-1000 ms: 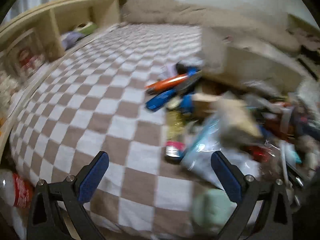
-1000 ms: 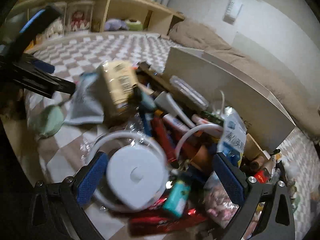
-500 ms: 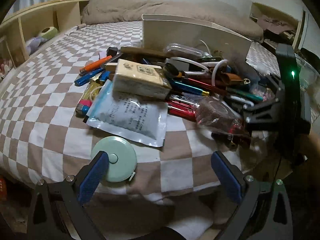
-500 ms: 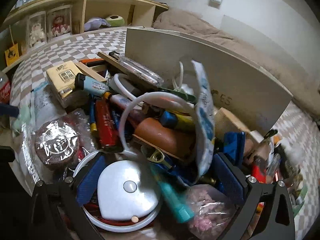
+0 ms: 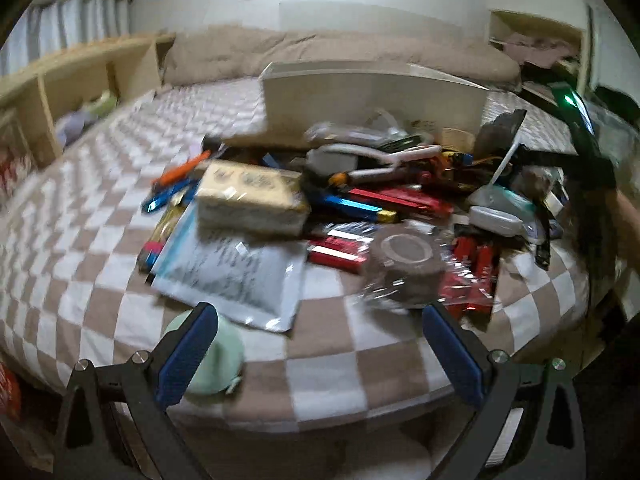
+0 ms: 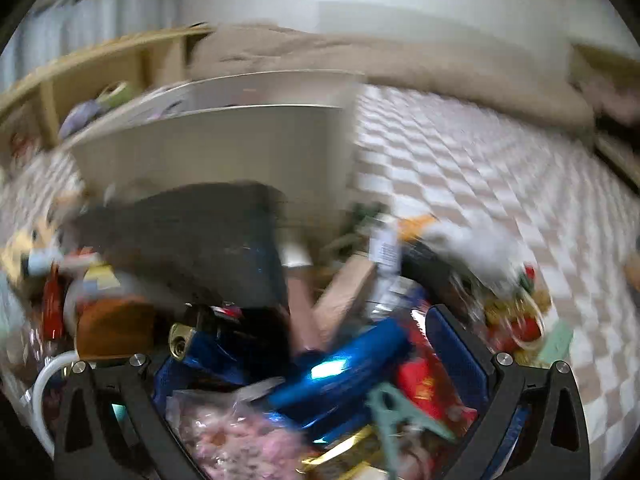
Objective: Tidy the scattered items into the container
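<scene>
A pile of small items lies on the checkered bed in front of a cream box (image 5: 372,100). In the left wrist view I see a tan tissue pack (image 5: 252,196), a white pouch (image 5: 236,276), a brown tape roll (image 5: 404,264) in clear wrap and a mint tape measure (image 5: 216,356). My left gripper (image 5: 320,352) is open and empty at the bed's near edge, its left finger over the tape measure. My right gripper (image 6: 320,364) is open low over the pile, above a shiny blue tube (image 6: 344,368) and a pink packet (image 6: 236,440). The cream box (image 6: 208,148) stands behind, blurred.
A wooden shelf (image 5: 72,80) runs along the left side of the bed. A beige duvet (image 5: 340,48) lies behind the box. The right gripper's body (image 5: 576,152) reaches in at the right of the left wrist view. Bare checkered cover (image 6: 480,168) lies right of the pile.
The left gripper has edged forward and right over the tape measure. The right gripper has swung right along the pile and dropped closer; its view is now motion-blurred.
</scene>
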`<state>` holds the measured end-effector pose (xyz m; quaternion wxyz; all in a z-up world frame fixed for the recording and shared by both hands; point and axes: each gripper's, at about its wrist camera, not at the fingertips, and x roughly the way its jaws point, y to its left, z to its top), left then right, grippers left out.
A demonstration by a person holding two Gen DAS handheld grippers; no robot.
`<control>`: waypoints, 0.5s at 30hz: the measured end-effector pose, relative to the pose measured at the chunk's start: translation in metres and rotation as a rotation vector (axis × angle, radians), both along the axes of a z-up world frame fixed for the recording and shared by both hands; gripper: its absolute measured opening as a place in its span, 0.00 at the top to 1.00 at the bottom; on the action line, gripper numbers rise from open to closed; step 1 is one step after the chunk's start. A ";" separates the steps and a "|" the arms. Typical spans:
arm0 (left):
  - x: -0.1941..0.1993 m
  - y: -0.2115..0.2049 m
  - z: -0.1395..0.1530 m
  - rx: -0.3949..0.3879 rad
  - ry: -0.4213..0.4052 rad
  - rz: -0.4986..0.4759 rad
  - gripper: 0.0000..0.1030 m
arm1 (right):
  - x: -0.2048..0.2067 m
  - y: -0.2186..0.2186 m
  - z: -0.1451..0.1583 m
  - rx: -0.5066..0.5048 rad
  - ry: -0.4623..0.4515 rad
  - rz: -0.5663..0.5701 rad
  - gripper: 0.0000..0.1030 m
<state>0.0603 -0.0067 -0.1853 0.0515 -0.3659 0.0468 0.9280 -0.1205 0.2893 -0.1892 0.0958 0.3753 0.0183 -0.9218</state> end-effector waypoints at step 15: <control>-0.027 0.111 -0.025 -0.329 0.076 -0.131 0.00 | -0.023 0.088 0.041 0.072 -0.096 -0.155 0.00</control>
